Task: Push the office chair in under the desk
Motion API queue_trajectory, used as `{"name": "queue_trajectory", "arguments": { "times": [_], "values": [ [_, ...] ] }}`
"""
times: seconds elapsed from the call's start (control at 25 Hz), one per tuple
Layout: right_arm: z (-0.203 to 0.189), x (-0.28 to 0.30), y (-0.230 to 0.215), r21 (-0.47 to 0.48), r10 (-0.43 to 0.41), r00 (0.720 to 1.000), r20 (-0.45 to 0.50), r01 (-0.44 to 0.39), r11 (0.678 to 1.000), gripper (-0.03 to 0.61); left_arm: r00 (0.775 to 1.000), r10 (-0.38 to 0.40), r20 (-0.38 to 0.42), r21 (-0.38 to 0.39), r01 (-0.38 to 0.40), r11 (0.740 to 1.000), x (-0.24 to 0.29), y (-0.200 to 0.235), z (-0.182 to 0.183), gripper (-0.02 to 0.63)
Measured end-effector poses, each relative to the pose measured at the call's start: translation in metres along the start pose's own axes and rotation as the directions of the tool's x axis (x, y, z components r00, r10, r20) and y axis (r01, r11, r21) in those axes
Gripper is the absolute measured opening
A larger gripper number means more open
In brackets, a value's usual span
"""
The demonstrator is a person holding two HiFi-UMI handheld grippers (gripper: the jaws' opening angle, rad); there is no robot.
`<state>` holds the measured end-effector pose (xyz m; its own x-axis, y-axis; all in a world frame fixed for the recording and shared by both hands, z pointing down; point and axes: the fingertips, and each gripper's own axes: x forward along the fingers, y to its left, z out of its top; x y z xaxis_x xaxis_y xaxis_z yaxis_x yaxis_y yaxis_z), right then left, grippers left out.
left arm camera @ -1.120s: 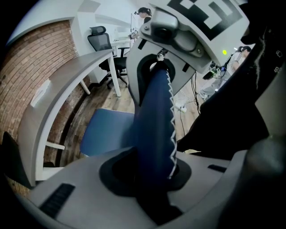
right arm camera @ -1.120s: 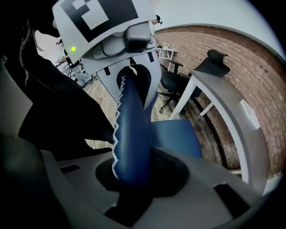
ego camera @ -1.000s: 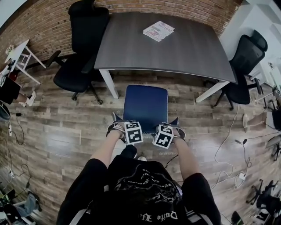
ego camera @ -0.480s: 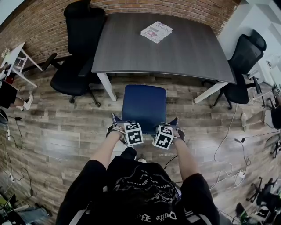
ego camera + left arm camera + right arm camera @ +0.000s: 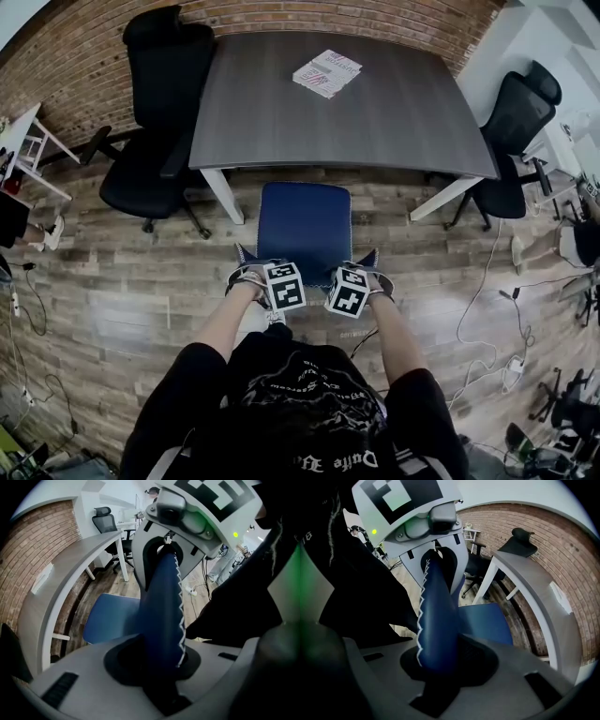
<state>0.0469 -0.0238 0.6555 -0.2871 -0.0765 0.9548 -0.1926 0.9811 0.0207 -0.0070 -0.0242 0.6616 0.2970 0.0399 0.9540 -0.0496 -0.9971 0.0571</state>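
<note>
Head view: grey desk (image 5: 394, 103), plank floor (image 5: 112, 300)

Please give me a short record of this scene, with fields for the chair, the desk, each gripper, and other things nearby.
chair: blue chair, seat in front of the desk's near edge, not yet under it
desk: grey desk, with a stack of magazines on top
left gripper: shut on the backrest, at its left corner
right gripper: shut on the backrest, at its right corner
nearby: one black chair at the desk's left end, another at its right end
</note>
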Motion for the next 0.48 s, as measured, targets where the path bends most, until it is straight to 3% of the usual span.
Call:
{"name": "queue_trajectory", "arguments": {
  "times": [0.48],
  "values": [
    [0.006,0.007,-0.019,0.012,-0.009,1.0,-0.02,0.009,1.0,0.087,1.0,-0.012,-0.013,0.022,0.013,1.0,0.002,0.018,-0.005,0.089]
  ]
}}
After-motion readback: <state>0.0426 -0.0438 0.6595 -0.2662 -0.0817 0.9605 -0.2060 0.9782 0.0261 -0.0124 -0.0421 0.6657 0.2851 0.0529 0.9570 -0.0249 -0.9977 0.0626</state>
